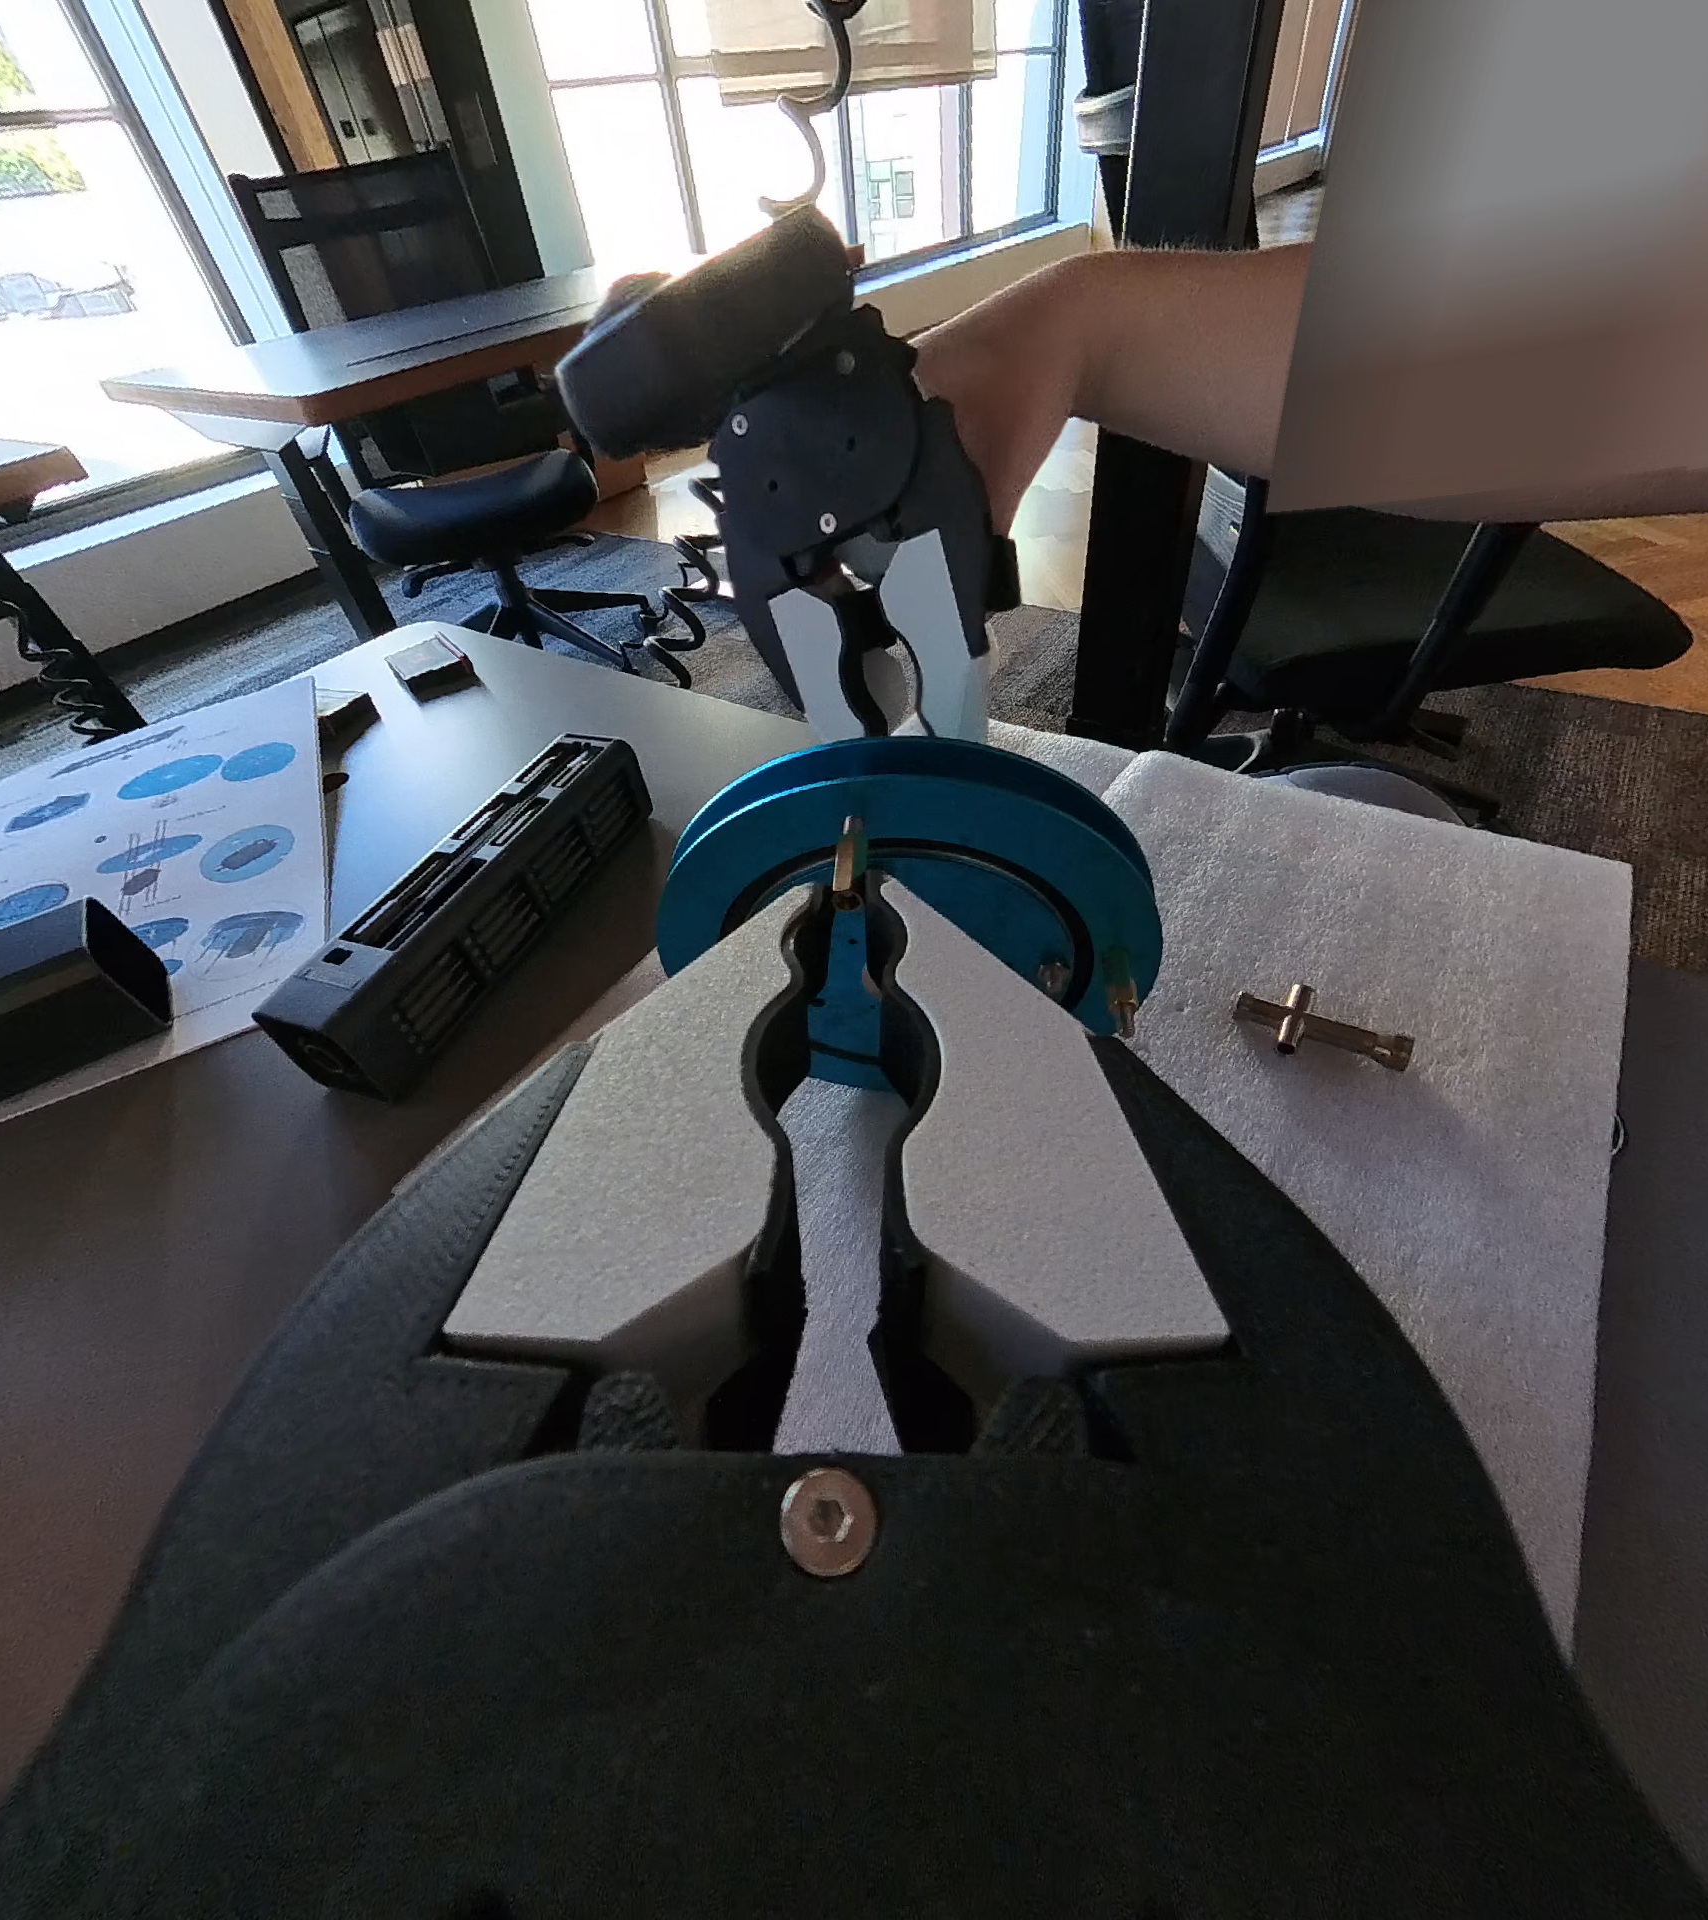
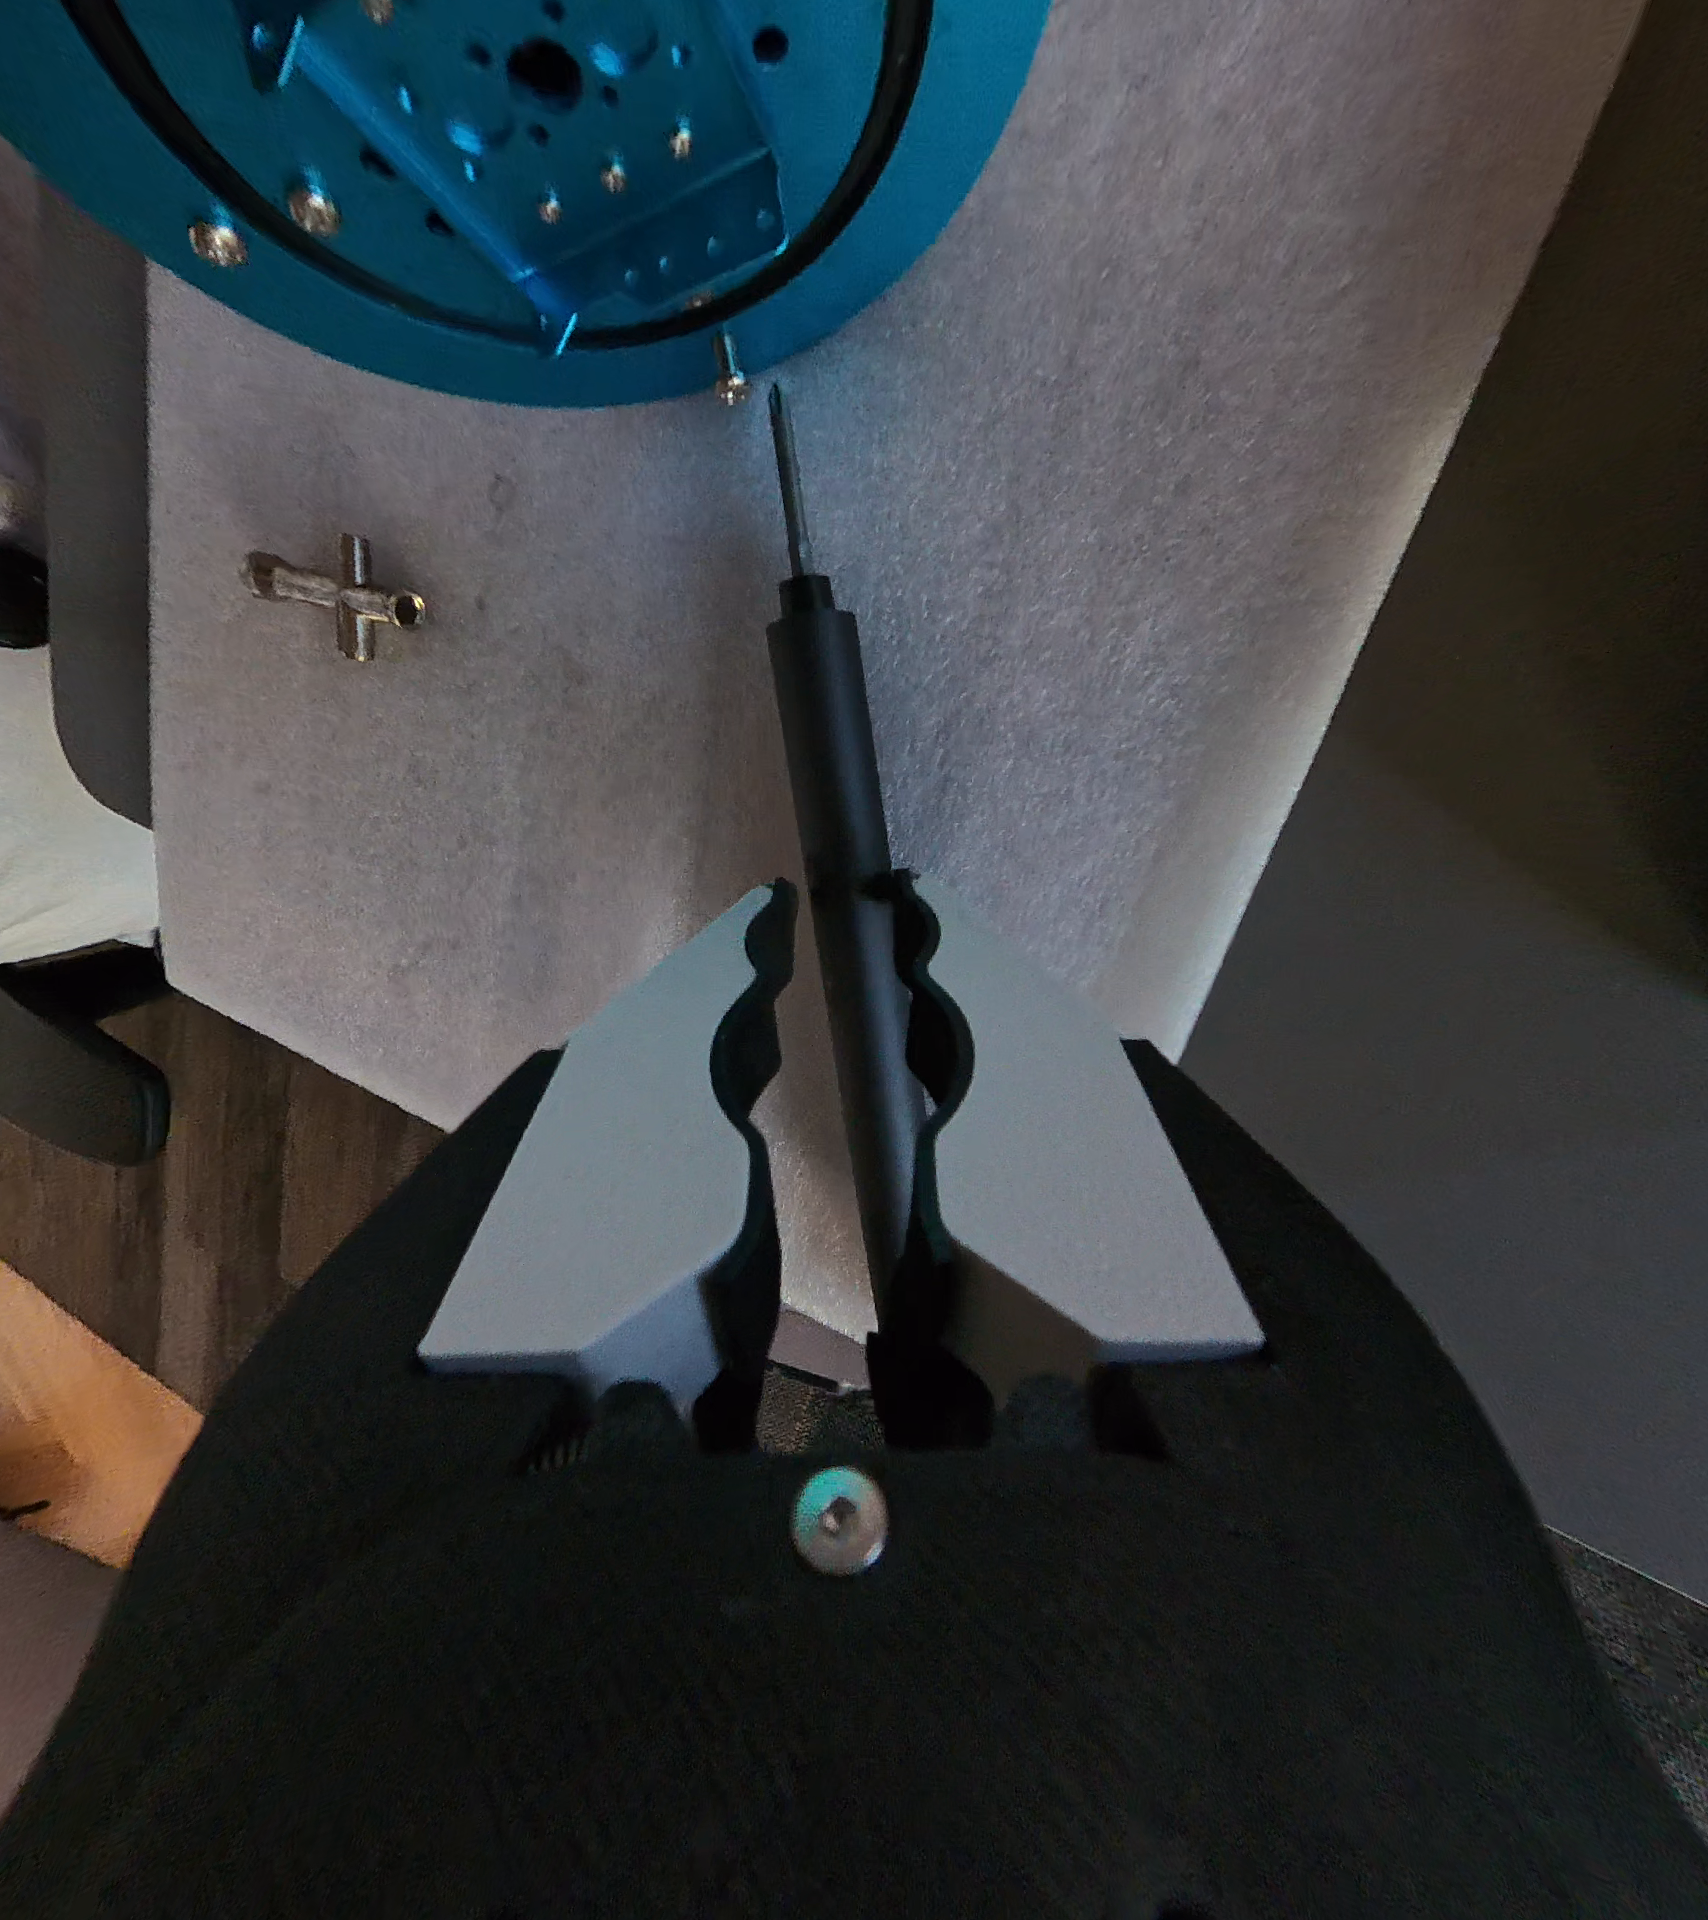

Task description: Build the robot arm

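- The left gripper [image 1: 855, 909], at the centre of the left wrist view, has its pale fingers drawn in on a blue upright bracket [image 1: 845, 1003] at the middle of a round blue anodised metal disc assembly [image 1: 933, 821]. The contact is partly hidden, so the grip looks firm but I cannot be sure.
- The disc assembly stands on edge on a white foam sheet [image 1: 1401, 935] at centre right of that view. A brass standoff [image 1: 848, 857] juts from it just above the fingertips.
- The right gripper [image 2: 839, 894], at the centre of the right wrist view, is clamped on a slim dark grey screwdriver [image 2: 829, 727].
- The screwdriver's thin bit reaches towards the top of the frame. Its tip is just beside a small silver screw [image 2: 730, 379] on the disc's lower rim, not clearly seated in it.
- A cross-shaped steel key [image 2: 341, 603] lies loose on the foam at middle left, well apart from both tools.
- On the dark table [image 1: 102, 1247], at the left of the left wrist view, lie a long black bit case [image 1: 476, 914] and a white printed sheet [image 1: 133, 831].
- The sheet carries blue disc diagrams and small captions too fine to read. No brand mark shows on the tools or the disc.
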Available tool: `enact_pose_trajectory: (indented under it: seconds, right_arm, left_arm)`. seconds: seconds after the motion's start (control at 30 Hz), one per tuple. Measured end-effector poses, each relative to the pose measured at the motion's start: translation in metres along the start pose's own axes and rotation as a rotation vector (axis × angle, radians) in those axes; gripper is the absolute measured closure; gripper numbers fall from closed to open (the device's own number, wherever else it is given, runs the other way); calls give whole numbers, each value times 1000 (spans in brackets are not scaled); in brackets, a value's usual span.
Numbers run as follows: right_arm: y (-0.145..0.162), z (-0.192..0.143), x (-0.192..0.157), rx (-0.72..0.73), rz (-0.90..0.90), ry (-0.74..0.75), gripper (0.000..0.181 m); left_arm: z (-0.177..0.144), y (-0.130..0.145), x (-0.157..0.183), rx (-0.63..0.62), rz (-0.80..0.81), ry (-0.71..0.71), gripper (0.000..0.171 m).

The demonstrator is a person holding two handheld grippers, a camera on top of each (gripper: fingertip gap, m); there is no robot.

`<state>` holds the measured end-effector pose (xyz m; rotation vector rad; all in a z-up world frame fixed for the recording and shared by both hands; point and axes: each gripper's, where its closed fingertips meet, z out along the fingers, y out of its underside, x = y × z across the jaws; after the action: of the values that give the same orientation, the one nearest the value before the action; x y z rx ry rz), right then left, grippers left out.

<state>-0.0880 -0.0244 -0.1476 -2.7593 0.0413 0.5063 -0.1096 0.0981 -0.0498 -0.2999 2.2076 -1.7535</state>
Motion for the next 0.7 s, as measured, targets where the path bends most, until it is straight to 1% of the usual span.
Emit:
enact_pose_trajectory:
  seconds: [0.1, 0.17, 0.2, 0.23, 0.27, 0.3, 0.33, 0.37, 0.4, 0.43, 0.5, 0.57, 0.63, 0.7]
  right_arm:
    - [1, -2, -4, 14, -32, 44, 159]
    - [-4, -12, -6, 88, -44, 92, 156]
    - [-8, -22, -4, 153, -46, 139, 156]
    - [-17, -37, -3, 255, -51, 206, 156]
    - [-31, -57, -9, 424, -70, 260, 155]
    - [-48, -80, -24, 639, -112, 282, 156]
    - [-58, -101, -40, 833, -154, 314, 155]
    - [-59, -113, -50, 957, -177, 385, 147]
    - [-55, -116, -56, 1011, -191, 462, 136]
    - [-54, -114, -67, 1045, -186, 482, 131]
    - [-54, -100, -94, 1073, -116, 378, 130]
    - [-51, -86, -112, 1057, -30, 365, 143]
    - [-52, -85, -130, 1118, -47, 457, 156]
    - [-55, -81, -142, 1163, -56, 519, 157]
  left_arm:
    - [-1, 0, 0, 0, 2, -1, 167]
    - [-1, 0, 0, 0, 3, -1, 167]
    - [-1, 1, -1, -1, 3, -3, 167]
    - [-1, 1, -1, -1, 5, -6, 167]
    - [-1, 1, -1, -1, 7, -8, 167]
    - [-2, 1, -1, -1, 9, -8, 167]
    - [-2, 1, -1, 0, 7, -6, 167]
    - [-1, 1, 0, 2, 4, -3, 167]
    - [-1, 1, 0, 4, 1, 2, 167]
    - [-1, 1, 1, 6, 1, 8, 167]
    - [-1, 1, 2, 8, 4, 16, 167]
    - [-1, 0, 4, 11, 10, 28, 167]
    - [-1, 0, 7, 12, 19, 38, 167]
    - [-1, 0, 9, 14, 32, 42, 167]
